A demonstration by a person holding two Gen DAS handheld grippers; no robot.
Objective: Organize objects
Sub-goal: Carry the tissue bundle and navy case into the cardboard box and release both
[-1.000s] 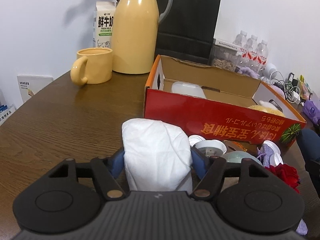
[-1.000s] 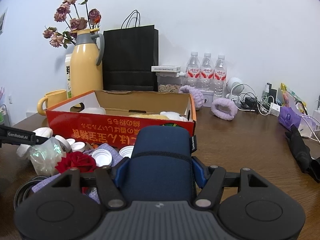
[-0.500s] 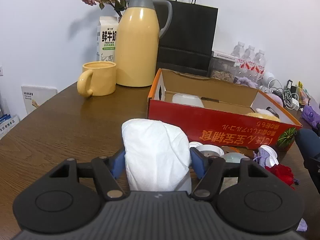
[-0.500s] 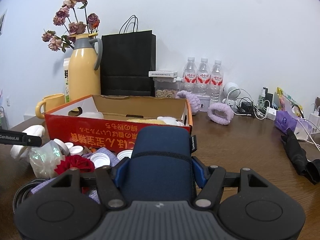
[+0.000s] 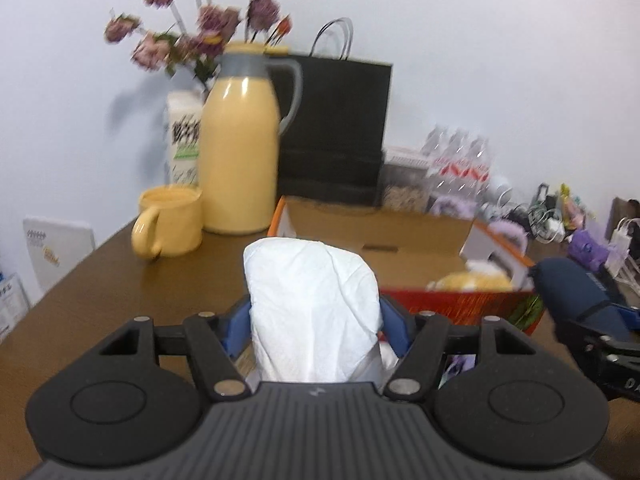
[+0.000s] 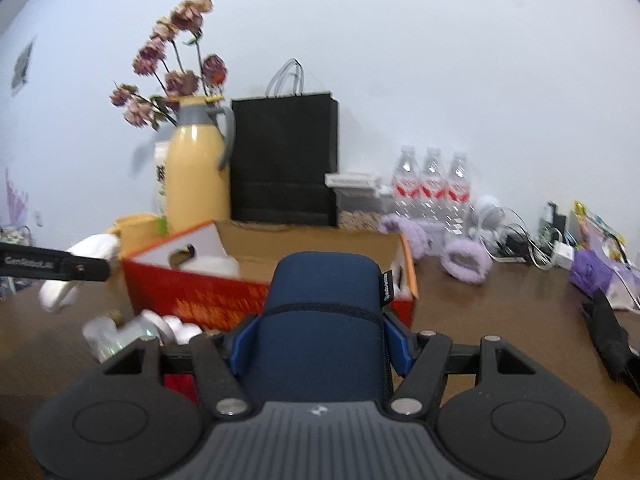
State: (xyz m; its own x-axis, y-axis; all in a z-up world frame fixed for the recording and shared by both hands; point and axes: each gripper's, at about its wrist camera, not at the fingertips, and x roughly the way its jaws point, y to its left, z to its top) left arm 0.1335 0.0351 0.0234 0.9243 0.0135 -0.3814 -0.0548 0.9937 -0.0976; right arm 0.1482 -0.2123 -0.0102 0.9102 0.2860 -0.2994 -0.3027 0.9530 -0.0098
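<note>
Left wrist view: your left gripper (image 5: 314, 322) has its blue fingers (image 5: 236, 330) closed against a white crumpled tissue bundle (image 5: 312, 308), which stands upright between them, raised above the brown table (image 5: 104, 280). Beyond it lies the open red cardboard box (image 5: 460, 300), with a yellow soft item (image 5: 472, 280) inside near its right end. A yellow mug (image 5: 168, 226) and yellow thermos (image 5: 240, 160) stand left of the box, touching or nearly so. Right wrist view: your right gripper (image 6: 320, 340) has its fingers (image 6: 400, 342) pressed on both sides of a navy blue pouch (image 6: 324, 320), held upright in front of the same box (image 6: 200, 292). At the left edge, the tissue bundle (image 6: 96, 248) shows in the other gripper. White caps (image 6: 172, 326) lie on the table before the box.
</note>
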